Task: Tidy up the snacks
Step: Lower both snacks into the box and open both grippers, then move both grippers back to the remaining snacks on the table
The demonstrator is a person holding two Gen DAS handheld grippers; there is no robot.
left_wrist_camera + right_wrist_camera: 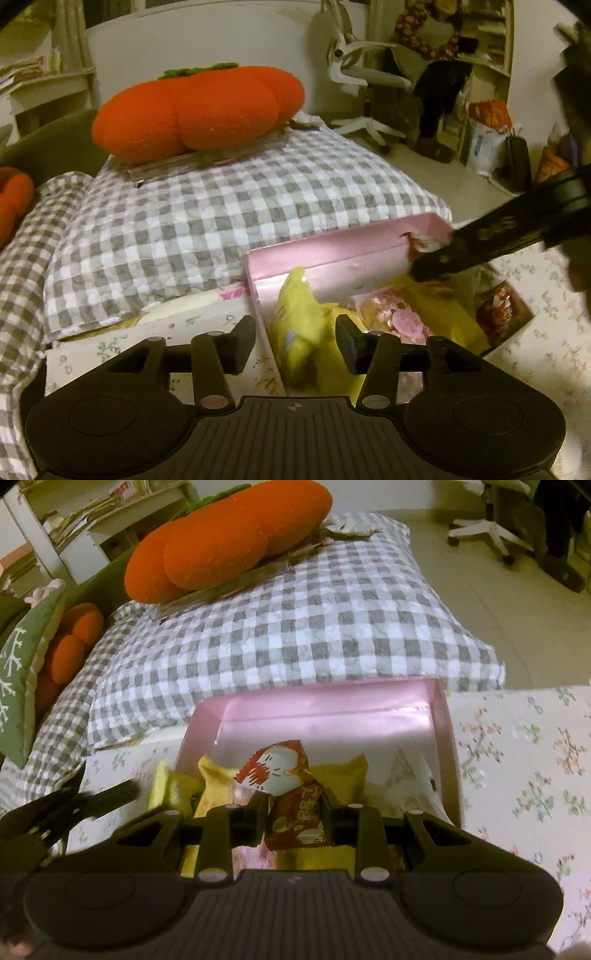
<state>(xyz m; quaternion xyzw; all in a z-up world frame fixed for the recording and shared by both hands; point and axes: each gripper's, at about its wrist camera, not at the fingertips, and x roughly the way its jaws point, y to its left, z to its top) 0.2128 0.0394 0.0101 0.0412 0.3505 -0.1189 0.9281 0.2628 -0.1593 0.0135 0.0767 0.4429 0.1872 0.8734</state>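
The pink box [448, 746] is serving as the landmark here, sitting open on the flower-printed bed sheet [524, 775] so that loose snacks can be gathered into one place.

Nearest, on the box's near side, the right gripper [295, 812] is pinching a red-and-white snack packet [284, 775] by its lower end, its pads pressed onto the wrapper. Gripping it by the end is leaving the rest of the packet sticking out ahead over the box's interior, which looks suited to dropping it in on top of what is already inside.

At the box's left wall, the left gripper [295, 343] is hanging with its jaws partly spread and nothing pressed between them. Its fingers are straddling that wall and a yellow snack bag [295, 325] standing just inside it. I judge the bag to be let go there, propped against the wall so that it takes little room.

Deeper inside the box, more yellow packets [214, 779] are lying across the floor, with a clear pack of pink-labelled sweets [395, 314] beside them and a white paper piece [402, 771] toward the right wall. The far part of the floor is staying bare, so room remains.

Beyond the box's far wall, a grey-and-white checked pillow [314, 627] is lying against it, likely keeping the box from sliding. On the pillow, farther again from the box, an orange persimmon-shaped cushion [199, 110] is resting, clear of the work.
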